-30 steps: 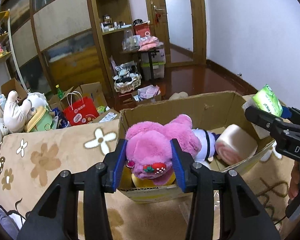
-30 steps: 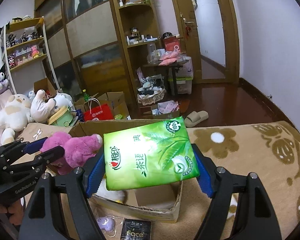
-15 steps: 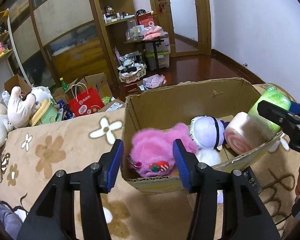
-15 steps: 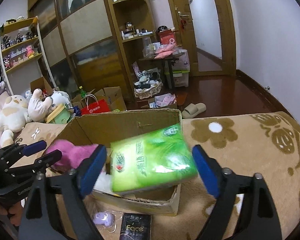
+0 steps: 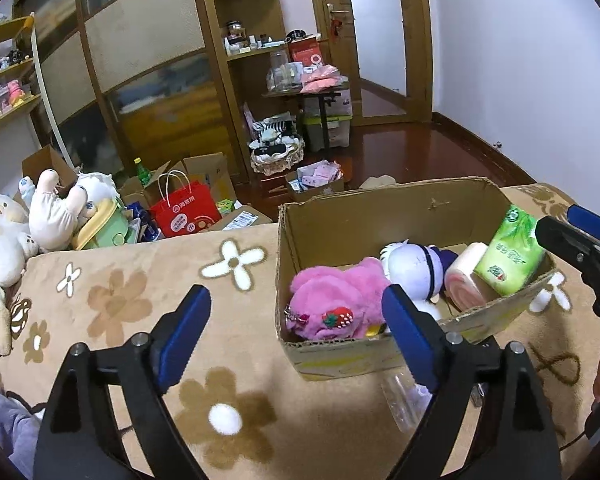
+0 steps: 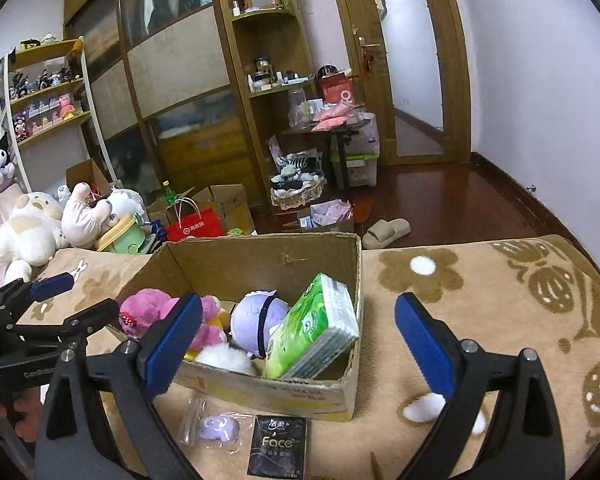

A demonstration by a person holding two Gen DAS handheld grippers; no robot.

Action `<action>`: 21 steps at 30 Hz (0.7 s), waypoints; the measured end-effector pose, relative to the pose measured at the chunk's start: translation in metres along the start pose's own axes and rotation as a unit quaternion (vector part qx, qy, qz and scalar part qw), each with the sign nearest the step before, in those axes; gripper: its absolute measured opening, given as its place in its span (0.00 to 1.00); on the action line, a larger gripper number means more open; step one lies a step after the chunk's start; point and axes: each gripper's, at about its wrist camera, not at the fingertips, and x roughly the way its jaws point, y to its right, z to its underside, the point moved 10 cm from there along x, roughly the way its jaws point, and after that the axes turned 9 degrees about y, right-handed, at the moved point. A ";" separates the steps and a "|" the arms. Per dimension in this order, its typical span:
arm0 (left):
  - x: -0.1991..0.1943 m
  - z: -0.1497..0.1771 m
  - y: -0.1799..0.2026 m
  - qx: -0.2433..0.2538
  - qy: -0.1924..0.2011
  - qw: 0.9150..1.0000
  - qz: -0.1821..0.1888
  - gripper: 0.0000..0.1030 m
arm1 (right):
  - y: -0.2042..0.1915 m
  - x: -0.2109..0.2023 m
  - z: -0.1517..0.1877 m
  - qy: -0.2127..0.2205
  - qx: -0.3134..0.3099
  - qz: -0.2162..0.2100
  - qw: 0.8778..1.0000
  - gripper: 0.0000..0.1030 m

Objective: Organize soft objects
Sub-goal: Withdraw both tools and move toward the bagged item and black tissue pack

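We are holding our left gripper (image 5: 296,320) wide open and empty, with the pink plush (image 5: 332,300) lying in the cardboard box (image 5: 364,216) just ahead of its right finger. Our right gripper (image 6: 296,336) is gaping empty too, the green tissue pack (image 6: 316,326) leaning in the box between its fingers, beside the white plush (image 6: 256,322)

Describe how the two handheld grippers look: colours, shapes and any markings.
The left gripper and the right gripper look alike: black angular plastic arms joined by silver round bolts, each ending in flat blue rectangular pads. In the right wrist view, the left gripper's black body bears white lettering that starts "GenRobo". No sleeves are visible; bare skin shows at the frame edges.
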 end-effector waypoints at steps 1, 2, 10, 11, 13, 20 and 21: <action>-0.002 0.000 0.001 -0.005 -0.004 1.000 0.005 0.88 | 0.000 -0.002 0.000 0.001 0.001 -0.001 1.000 0.99; -0.005 0.000 0.002 -0.009 -0.005 1.000 0.008 0.90 | -0.001 -0.003 0.000 0.001 0.001 -0.001 1.000 0.99; -0.027 -0.001 0.006 -0.015 -0.010 1.000 0.025 0.93 | -0.001 -0.020 0.001 -0.002 -0.009 0.007 1.000 0.99; -0.030 0.001 0.007 -0.016 -0.013 0.999 0.027 0.93 | -0.002 -0.022 0.002 -0.003 -0.010 0.008 1.000 1.00; -0.034 0.002 0.008 -0.019 -0.019 0.999 0.030 0.93 | -0.002 -0.028 0.003 -0.005 -0.012 0.011 1.000 1.00; -0.057 -0.004 0.007 -0.023 -0.008 0.999 0.032 0.93 | -0.006 -0.047 0.008 -0.011 -0.021 0.016 1.000 1.00; -0.059 -0.004 0.006 -0.024 -0.007 0.999 0.032 0.93 | -0.007 -0.049 0.009 -0.012 -0.023 0.016 1.000 1.00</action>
